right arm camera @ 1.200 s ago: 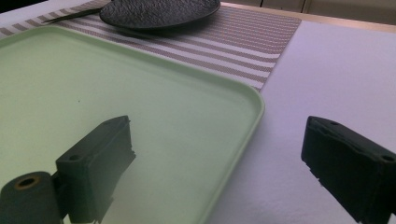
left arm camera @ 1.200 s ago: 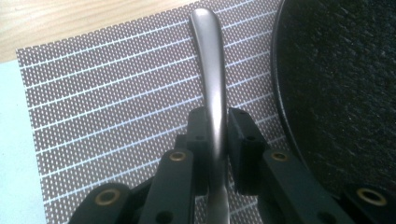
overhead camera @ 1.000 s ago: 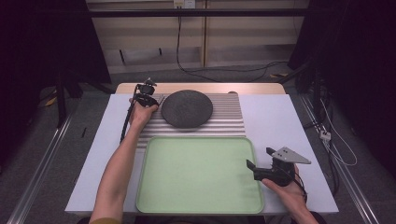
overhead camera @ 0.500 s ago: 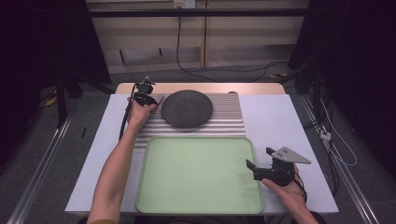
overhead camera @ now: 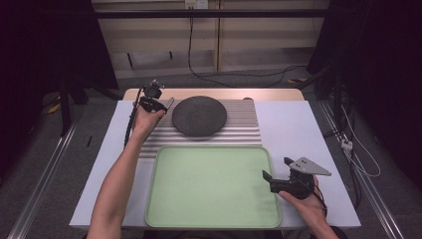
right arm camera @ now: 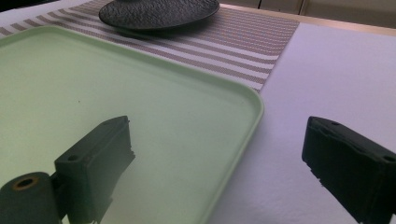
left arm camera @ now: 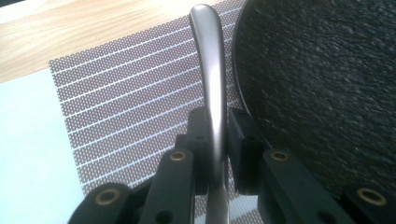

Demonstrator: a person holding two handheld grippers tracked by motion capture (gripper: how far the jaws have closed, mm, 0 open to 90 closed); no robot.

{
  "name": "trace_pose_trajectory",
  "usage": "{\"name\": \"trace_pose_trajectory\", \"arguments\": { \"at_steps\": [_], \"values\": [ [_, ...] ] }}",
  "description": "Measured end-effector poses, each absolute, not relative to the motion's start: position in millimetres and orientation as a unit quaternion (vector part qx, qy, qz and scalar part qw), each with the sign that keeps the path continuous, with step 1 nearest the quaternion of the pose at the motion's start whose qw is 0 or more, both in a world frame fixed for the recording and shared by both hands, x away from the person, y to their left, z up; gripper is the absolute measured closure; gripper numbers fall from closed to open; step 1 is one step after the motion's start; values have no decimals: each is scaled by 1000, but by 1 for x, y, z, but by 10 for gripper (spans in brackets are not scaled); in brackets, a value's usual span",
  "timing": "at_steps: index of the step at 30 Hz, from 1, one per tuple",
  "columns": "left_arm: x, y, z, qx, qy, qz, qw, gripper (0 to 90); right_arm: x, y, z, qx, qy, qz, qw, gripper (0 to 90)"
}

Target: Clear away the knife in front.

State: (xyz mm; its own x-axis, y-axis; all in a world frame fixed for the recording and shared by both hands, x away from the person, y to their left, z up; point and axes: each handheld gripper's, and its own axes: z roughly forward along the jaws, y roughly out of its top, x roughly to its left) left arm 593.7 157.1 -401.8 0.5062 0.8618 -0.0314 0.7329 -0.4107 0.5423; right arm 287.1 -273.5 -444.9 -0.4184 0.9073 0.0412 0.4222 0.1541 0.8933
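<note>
My left gripper (overhead camera: 155, 102) hangs over the far left corner of the striped mat (overhead camera: 239, 130), just left of a dark round plate (overhead camera: 199, 115). It is shut on the silver handle of a metal utensil (left arm camera: 208, 56). In the left gripper view the handle runs up between my left gripper's (left arm camera: 217, 128) pads, with the plate (left arm camera: 327, 93) close on the right. The utensil's other end is hidden. My right gripper (overhead camera: 274, 175) rests at the right edge of the green tray (overhead camera: 209, 189). Its jaws stand wide open with nothing held, and in its own view my right gripper (right arm camera: 219, 158) straddles the tray's rim (right arm camera: 254, 105).
The mat (right arm camera: 261, 42) lies on a white table top (overhead camera: 298, 124), with a wooden strip (overhead camera: 214, 93) behind it. The dark plate (right arm camera: 159, 11) sits beyond the tray. Cables lie on the floor behind and to the right of the table.
My left gripper has risen slightly with the utensil handle in it. The right gripper has stayed where it was.
</note>
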Motion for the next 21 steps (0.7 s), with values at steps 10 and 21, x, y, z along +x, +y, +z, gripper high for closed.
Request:
{"name": "trace_pose_trajectory", "arguments": {
  "at_steps": [10, 21],
  "values": [
    [576, 154, -388, 839, 459, 135, 258, 798, 290, -272, -446, 464, 715, 450, 267, 83],
    [557, 145, -374, 850, 432, 134, 270, 798, 288, -273, -445, 465, 713, 451, 268, 83]
  ]
}}
